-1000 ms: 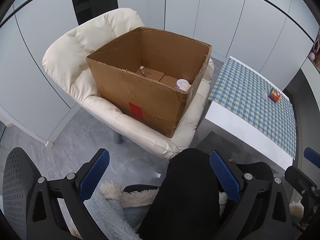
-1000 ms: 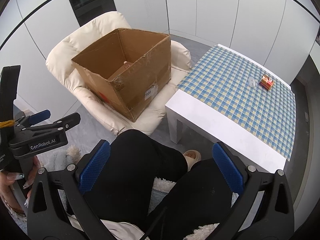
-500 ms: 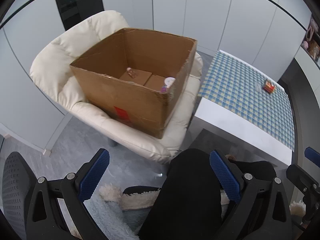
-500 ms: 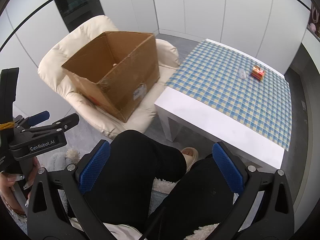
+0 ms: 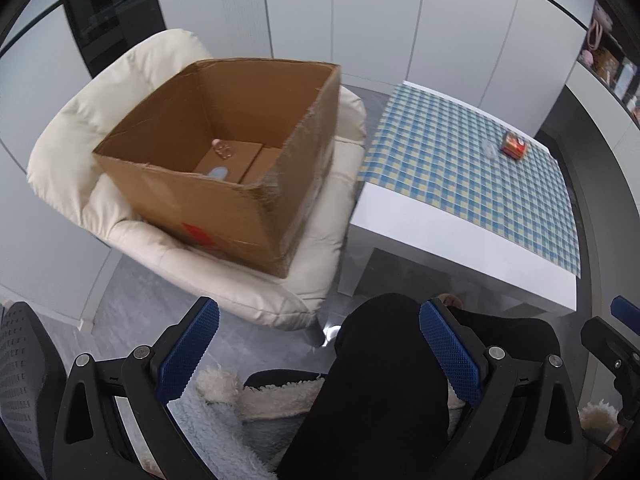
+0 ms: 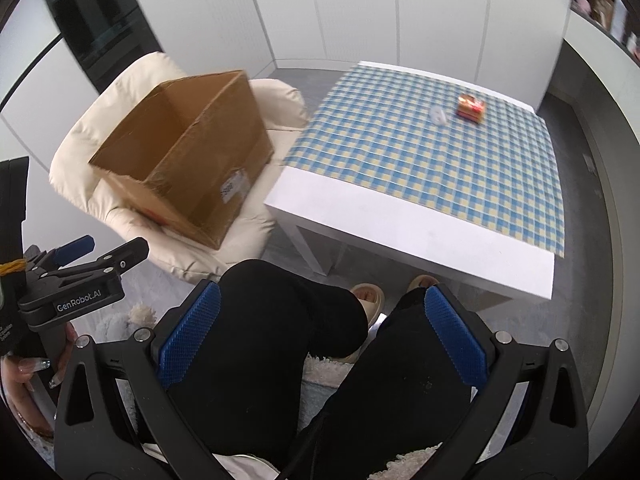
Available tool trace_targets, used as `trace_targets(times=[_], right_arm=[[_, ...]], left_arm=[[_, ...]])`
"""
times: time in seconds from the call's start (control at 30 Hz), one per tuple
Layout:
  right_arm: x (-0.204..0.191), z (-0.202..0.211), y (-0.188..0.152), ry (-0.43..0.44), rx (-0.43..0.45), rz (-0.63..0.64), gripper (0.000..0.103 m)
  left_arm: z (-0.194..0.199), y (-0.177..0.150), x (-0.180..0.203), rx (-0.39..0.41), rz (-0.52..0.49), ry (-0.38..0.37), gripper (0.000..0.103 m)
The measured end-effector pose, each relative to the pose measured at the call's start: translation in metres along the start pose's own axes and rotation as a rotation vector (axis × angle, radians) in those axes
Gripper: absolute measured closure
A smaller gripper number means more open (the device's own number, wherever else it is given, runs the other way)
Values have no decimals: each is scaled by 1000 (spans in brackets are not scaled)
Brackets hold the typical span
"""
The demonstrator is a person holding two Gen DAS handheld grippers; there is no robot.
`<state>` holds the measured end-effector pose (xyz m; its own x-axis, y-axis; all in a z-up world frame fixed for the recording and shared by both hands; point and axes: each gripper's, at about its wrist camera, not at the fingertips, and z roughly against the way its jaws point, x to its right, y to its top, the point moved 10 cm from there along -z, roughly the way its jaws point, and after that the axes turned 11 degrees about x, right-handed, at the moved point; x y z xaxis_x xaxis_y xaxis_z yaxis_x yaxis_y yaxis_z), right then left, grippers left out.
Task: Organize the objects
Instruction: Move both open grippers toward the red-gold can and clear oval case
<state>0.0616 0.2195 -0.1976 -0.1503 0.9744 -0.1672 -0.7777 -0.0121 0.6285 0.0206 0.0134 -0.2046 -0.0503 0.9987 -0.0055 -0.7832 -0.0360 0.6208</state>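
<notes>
An open cardboard box sits on a cream armchair; inside it lie a few small items on the bottom. On the far side of the checked table rest a small red-orange packet and a small clear object. My left gripper is open and holds nothing, low over the person's lap. My right gripper is open too, with nothing between its fingers, also above the black-trousered knees.
The person's legs and slippered feet fill the space in front of the table. A fluffy rug lies on the grey floor. White cabinets line the back wall. A mesh chair back is at left.
Both views have swung to the right: the box and armchair slid leftwards, and the table with its packet sits more centrally. Both grippers stayed open.
</notes>
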Motion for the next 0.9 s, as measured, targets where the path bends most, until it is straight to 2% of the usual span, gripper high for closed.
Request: trace_targets(times=[0.6, 0.9], right_arm=[[115, 8, -35, -162, -15, -238, 0], [163, -2, -51, -230, -41, -322, 0]], left_arm=[[-34, -4, 88, -56, -143, -107, 2], [-59, 2, 113, -78, -180, -124, 2]])
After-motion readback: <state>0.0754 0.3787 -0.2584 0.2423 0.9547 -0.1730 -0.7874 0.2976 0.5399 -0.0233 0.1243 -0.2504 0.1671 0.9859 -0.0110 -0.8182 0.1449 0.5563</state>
